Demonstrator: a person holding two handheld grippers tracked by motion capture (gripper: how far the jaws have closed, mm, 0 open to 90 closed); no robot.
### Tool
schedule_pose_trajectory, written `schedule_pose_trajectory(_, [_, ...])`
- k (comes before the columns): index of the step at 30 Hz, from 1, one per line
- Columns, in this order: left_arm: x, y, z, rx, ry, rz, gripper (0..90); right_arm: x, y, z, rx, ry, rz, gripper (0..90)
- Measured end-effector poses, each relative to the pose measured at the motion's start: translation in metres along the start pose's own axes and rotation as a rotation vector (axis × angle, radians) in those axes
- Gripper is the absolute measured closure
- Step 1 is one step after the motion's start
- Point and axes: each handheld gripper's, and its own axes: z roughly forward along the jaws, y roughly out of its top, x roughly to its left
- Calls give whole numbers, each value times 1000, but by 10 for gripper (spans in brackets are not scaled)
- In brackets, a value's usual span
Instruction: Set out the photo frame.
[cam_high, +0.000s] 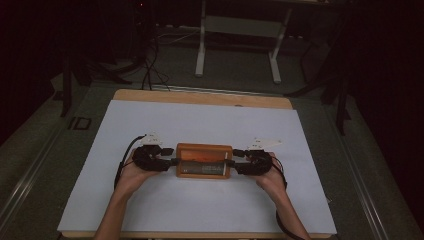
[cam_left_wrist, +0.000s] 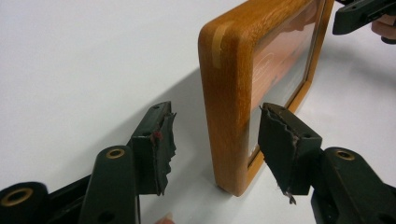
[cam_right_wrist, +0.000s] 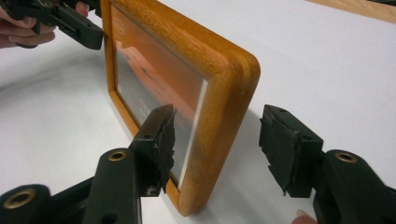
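Note:
A wooden picture frame (cam_high: 204, 160) with an orange picture behind glass stands on its long edge in the middle of the white sheet. My left gripper (cam_high: 170, 156) is open at the frame's left end (cam_left_wrist: 229, 107); its jaws straddle the wooden side without touching it. My right gripper (cam_high: 235, 158) is open at the frame's right end (cam_right_wrist: 219, 121), one pad (cam_right_wrist: 161, 140) in front of the glass and the other behind the frame. Across the frame in the left gripper view the right gripper's jaw tip (cam_left_wrist: 359, 14) shows, and in the right gripper view the left gripper's jaw tip (cam_right_wrist: 74, 25).
The white sheet (cam_high: 200, 125) covers a wooden table (cam_high: 200, 96). Beyond the table stand a white metal stand (cam_high: 240, 40) and cables (cam_high: 150, 70) on a dark floor. The person's forearms (cam_high: 120, 200) come in from the front edge.

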Motion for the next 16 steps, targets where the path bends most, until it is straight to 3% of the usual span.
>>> schedule_pose_trajectory(10, [7, -2, -17, -59, -28, -17, 440, -6, 2, -18, -22, 0, -10, 427])
schedule_pose_trajectory(14, [14, -5, -23, -66, -6, -33, 439, -11, 1, -25, -34, -9, -6, 426])
schedule_pose_trajectory(15, [18, -8, -25, -50, 41, -41, 438, -14, 0, -29, -38, -22, 1, 425])
schedule_pose_trajectory(16, [18, -8, -25, -50, 41, -41, 438, -17, -1, -31, -39, -34, 3, 422])
